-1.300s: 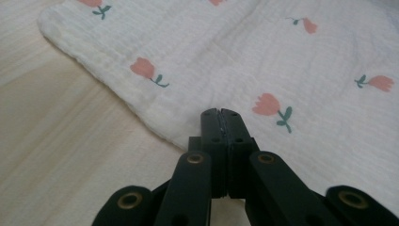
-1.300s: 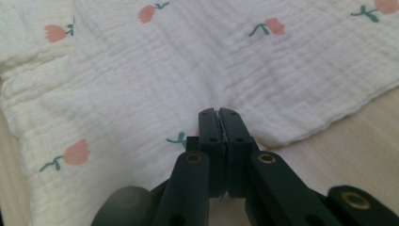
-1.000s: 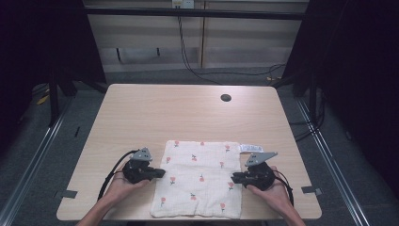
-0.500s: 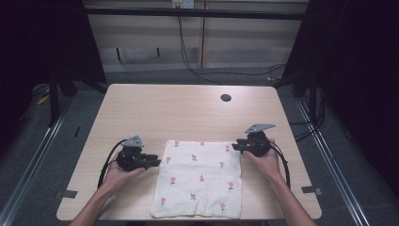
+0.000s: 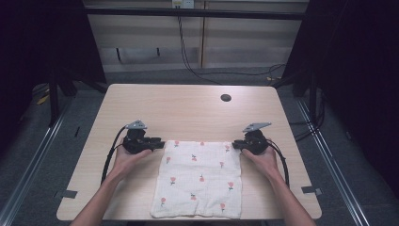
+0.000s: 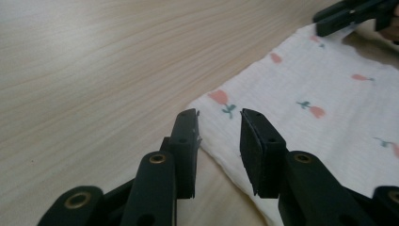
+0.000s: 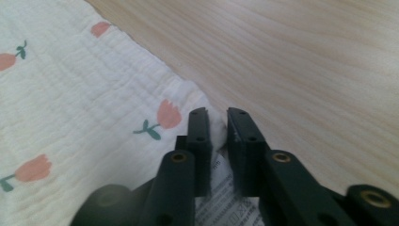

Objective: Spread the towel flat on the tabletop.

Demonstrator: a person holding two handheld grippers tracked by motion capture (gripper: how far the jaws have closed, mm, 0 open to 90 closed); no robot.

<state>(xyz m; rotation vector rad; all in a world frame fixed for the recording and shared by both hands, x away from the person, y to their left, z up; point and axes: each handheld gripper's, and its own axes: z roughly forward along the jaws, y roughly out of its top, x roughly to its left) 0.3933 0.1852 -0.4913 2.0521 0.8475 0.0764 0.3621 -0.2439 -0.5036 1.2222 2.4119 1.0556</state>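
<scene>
Tulip-print muslin cloth on desk: far-right corner now pinched by just-closed right gripper; left gripper, jaws just parted, brought to far-left corner, ungripped. Lift pending.

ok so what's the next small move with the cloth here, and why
Probably close the left gripper on the near far corner of the cloth. Its fingers have just been opening and stand apart at that corner's edge without pressing it. The right gripper has just been closing, with the other far corner and its tag between its fingers. With both corners pinched, the cloth could be lifted or folded.
</scene>
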